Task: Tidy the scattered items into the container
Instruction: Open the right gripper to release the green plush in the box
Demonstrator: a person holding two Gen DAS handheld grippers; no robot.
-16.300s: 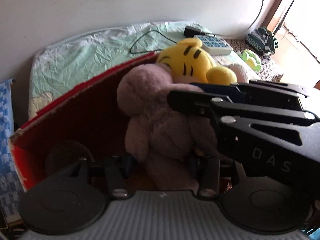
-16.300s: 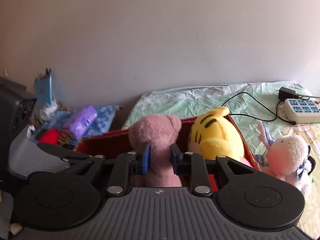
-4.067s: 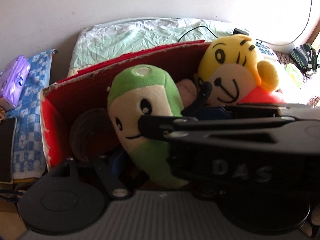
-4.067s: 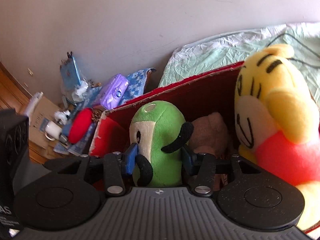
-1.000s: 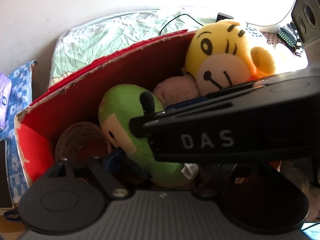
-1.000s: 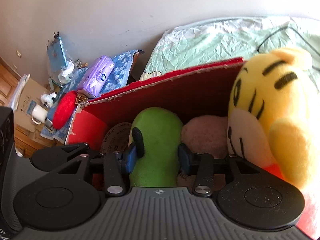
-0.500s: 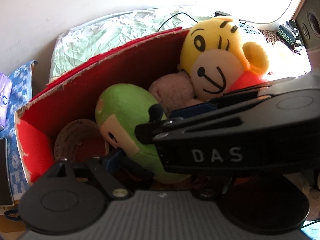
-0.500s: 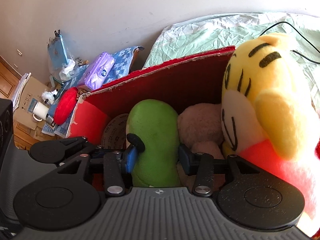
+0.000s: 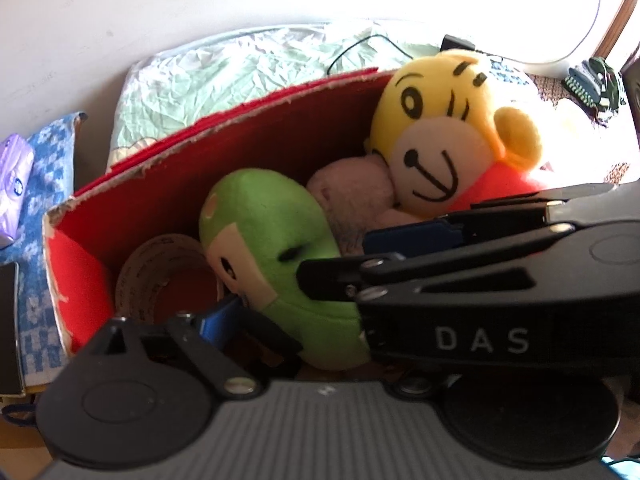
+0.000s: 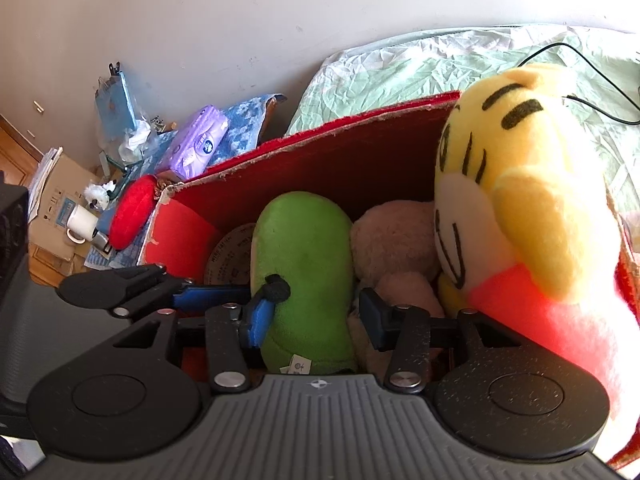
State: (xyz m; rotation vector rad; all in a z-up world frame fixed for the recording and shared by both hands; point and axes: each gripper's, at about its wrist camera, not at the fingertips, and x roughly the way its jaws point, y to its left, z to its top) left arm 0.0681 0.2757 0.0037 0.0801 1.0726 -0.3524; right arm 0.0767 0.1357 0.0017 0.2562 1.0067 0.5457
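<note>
Both jaws just widened off green plush (image 10: 304,276) in red box (image 9: 256,136); withdrawing could snag, tipping it out.

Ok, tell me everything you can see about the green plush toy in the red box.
The green plush toy is soft, fuzzy fabric, oblong, with a cream face patch, black eyes, a black limb and a sewn white tag. It lies tilted inside the red cardboard box, beside a tape roll and against a pinkish plush. The right gripper straddles it, jaws just opening.
</note>
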